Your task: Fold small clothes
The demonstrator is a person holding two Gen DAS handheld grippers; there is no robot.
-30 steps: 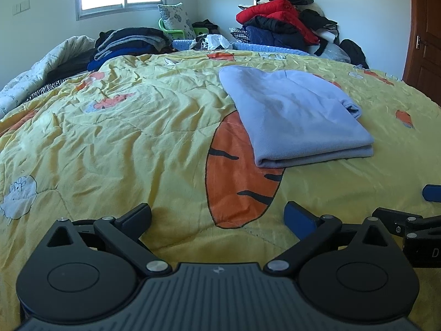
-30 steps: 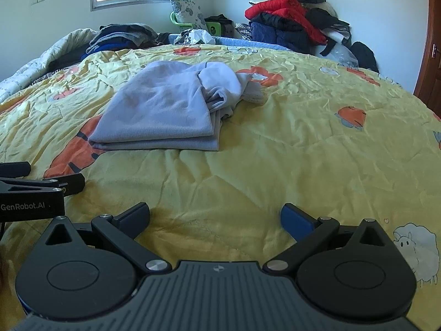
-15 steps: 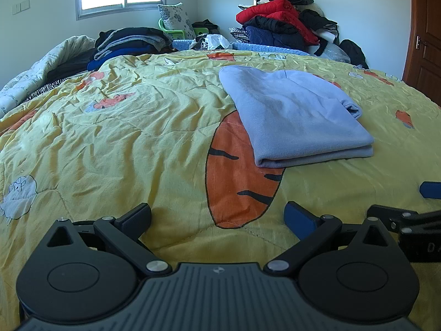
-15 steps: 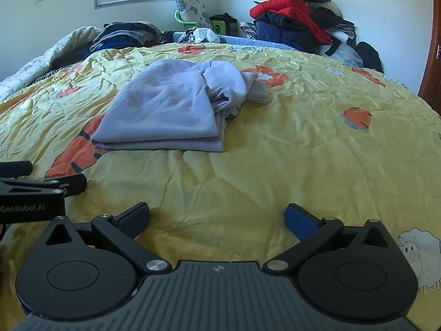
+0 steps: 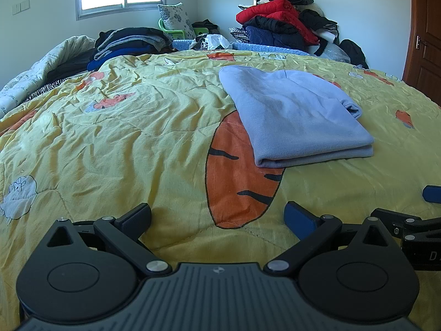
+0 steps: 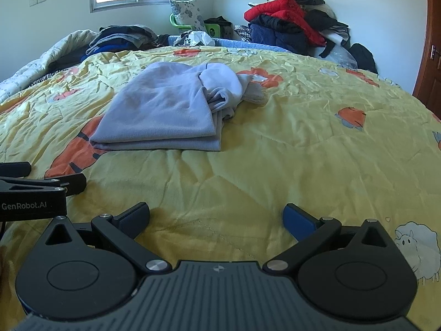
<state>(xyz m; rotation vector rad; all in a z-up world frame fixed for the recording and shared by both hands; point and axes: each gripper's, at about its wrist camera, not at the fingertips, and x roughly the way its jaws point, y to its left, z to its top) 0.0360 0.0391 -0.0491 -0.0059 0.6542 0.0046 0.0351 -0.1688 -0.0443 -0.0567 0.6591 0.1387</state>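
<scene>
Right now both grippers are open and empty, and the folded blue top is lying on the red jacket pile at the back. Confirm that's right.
Not quite. The blue top lies on the yellow quilt, partly over its orange carrot print, well in front of the red jacket pile. Both wrist views show this. The rest holds: the left gripper and right gripper are open and empty.

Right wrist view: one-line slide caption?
Right gripper open and empty above the yellow quilt, facing a folded lilac top with loose sleeves bunched at its right edge.
</scene>
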